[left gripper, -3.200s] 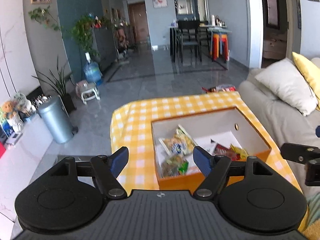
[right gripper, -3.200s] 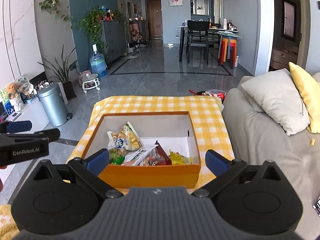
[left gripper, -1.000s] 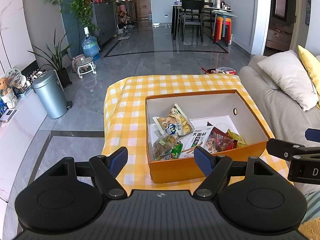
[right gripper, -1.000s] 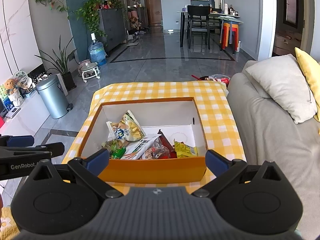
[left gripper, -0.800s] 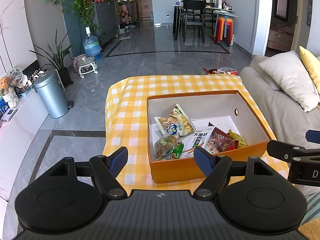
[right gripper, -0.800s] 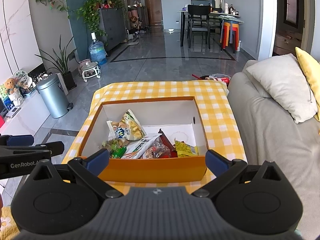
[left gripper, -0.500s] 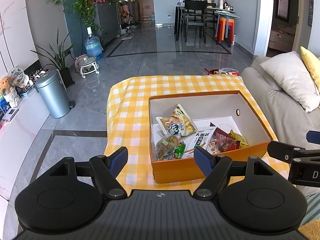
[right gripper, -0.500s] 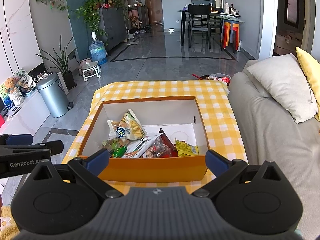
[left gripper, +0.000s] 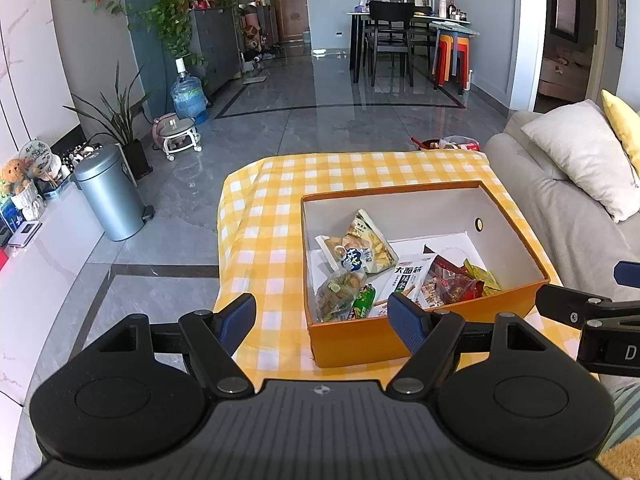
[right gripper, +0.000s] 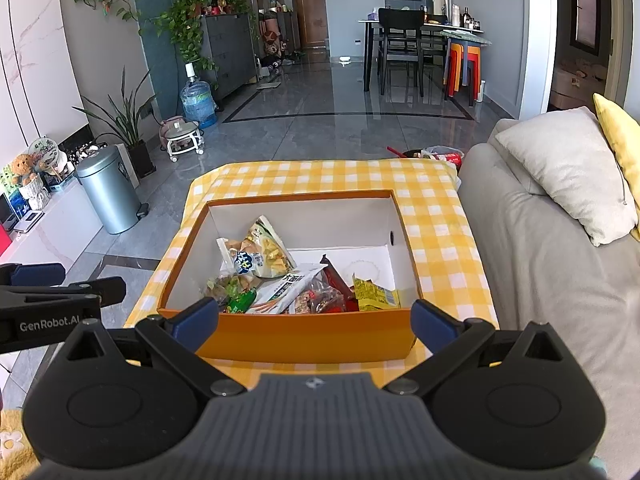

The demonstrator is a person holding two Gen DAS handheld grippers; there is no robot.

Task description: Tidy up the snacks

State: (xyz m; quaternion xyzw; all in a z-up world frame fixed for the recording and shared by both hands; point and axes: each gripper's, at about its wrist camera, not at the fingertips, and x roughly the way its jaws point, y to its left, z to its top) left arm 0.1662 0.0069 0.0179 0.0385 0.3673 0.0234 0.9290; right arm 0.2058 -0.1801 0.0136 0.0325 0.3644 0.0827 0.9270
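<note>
At the far left a grey pedal bin (left gripper: 110, 196) stands on the tiled floor beside a low white ledge, well apart from the table; a potted plant (left gripper: 120, 128) and a water jug (left gripper: 188, 98) stand farther back along the wall. The left gripper (left gripper: 322, 318) hangs empty in front of the table's near left corner, its blue-padded fingers (left gripper: 240, 318) spread wide with nothing between them. The yellow checked tablecloth (left gripper: 264, 216) covers the table, and on its right half sits the orange box (right gripper: 304, 336), open at the top with a white inside. The snacks lie loose in the near part of the box: a pale chip bag (right gripper: 260, 254) toward the left wall, a green-printed packet (right gripper: 236, 296) below it at the near left corner, a white noodle packet (right gripper: 286, 286) with dark lettering in the middle, a red crinkled bag (right gripper: 324, 296) just to its right, and a yellow sachet (right gripper: 374, 292) next to that toward the right wall. The far half of the box floor is bare white. The right gripper (right gripper: 314, 318) hovers at the box's near wall, jaws wide apart and holding nothing. To the right a grey sofa (right gripper: 540, 280) runs alongside the table, with a pale cushion (right gripper: 568, 176) and a yellow cushion (right gripper: 620, 148) on it
</note>
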